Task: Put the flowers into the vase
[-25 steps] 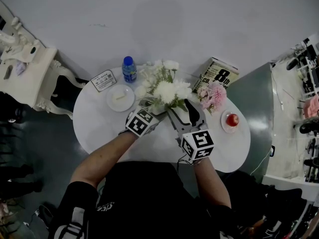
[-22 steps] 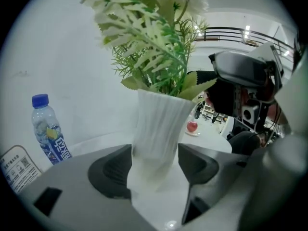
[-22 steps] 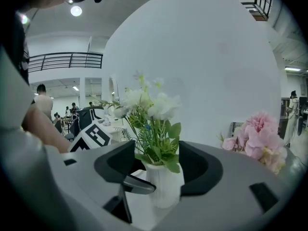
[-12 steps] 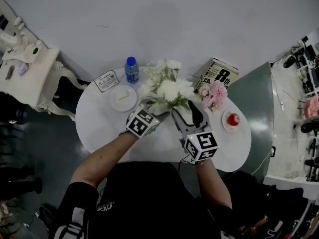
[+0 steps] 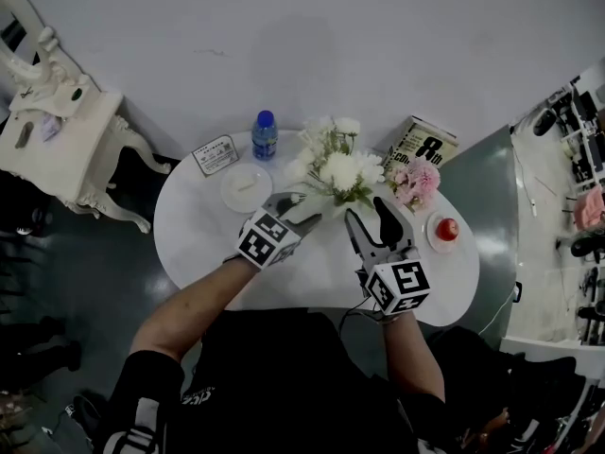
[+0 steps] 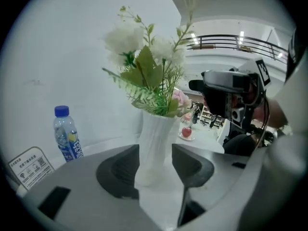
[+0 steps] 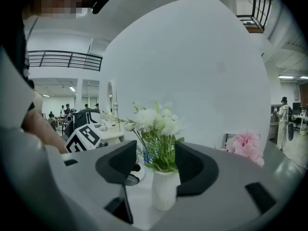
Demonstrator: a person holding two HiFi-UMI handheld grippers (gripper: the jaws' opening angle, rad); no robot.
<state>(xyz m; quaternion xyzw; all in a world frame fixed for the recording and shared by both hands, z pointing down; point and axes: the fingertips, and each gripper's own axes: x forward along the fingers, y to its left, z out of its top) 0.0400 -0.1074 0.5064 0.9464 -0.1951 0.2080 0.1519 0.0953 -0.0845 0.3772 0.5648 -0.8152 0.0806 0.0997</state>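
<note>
Backing off the white ribbed ceramic vase: left gripper empty, jaws just narrowing; right gripper wide, empty. Snagging the white flowers could topple it.

Book, far right side of the table: the pale cover carries a large black "8". There are small letters at its upper right and a line of print along the cover's left edge, both too small to read.

Card, standing left of the bottle: a QR code square, a fan-shaped wireless sign at the lower left corner, and rows of small characters that are not legible. The head view shows only a dark-bordered panel with a code square.

Bottle: blue label with white and yellow print; no word can be made out.
</note>
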